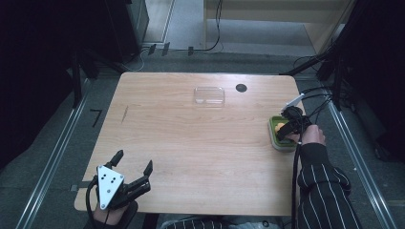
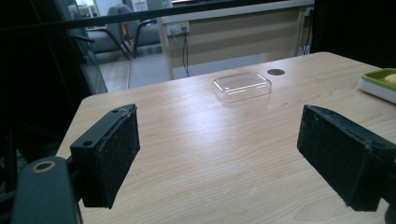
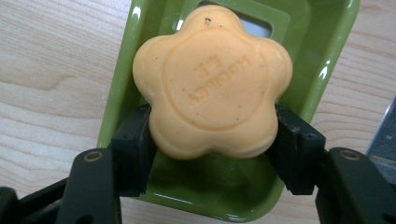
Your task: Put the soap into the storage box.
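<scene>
step: gripping soap [image 3: 212, 81] in green dish [image 3: 327, 70] at right worktop [image 1: 191, 143] edge | right gripper [image 3: 212, 154] closed on soap | left gripper [image 2: 219, 154] wide open, empty | next: lift straight up, likely toward clear lid [image 1: 209, 95]

The soap [image 3: 212, 81] is an orange, flower-shaped bar with raised lettering on its flat top face. It sits over the green soap dish [image 3: 327, 70], which rests at the table's right edge, towards the near side.
</scene>
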`<state>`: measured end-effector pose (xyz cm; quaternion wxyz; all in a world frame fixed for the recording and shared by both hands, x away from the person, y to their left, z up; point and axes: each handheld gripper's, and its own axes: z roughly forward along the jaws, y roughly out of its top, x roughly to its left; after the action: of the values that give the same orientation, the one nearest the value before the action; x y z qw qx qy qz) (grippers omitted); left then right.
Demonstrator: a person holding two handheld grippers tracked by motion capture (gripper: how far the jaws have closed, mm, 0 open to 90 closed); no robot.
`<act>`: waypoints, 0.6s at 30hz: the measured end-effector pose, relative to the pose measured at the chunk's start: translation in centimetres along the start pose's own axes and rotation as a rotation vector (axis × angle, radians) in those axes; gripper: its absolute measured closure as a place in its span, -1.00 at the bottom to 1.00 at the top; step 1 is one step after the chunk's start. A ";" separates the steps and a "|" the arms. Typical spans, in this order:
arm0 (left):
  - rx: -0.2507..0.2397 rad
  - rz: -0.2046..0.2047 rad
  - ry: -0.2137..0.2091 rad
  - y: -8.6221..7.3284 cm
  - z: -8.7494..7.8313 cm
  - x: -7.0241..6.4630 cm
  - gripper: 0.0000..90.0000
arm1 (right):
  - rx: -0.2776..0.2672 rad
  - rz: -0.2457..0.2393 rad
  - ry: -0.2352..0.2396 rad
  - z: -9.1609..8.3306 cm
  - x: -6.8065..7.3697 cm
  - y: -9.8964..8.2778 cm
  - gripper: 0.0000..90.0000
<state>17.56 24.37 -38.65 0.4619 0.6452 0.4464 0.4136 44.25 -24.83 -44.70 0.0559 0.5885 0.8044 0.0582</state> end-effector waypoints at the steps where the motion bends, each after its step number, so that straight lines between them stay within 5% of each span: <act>1: 0.000 0.000 -0.001 0.0 0.0 0.0 -0.70 | 0.000 0.001 -0.002 0.0 0.0 0.0 -0.14; 18: -0.005 -0.005 0.000 0.0 0.0 0.0 -0.70 | 0.007 -0.002 -0.001 -0.5 0.3 -0.3 -0.26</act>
<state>17.56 24.35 -38.65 0.4646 0.6430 0.4470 0.4133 43.84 -24.66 -44.28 0.0541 0.5878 0.8054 0.0549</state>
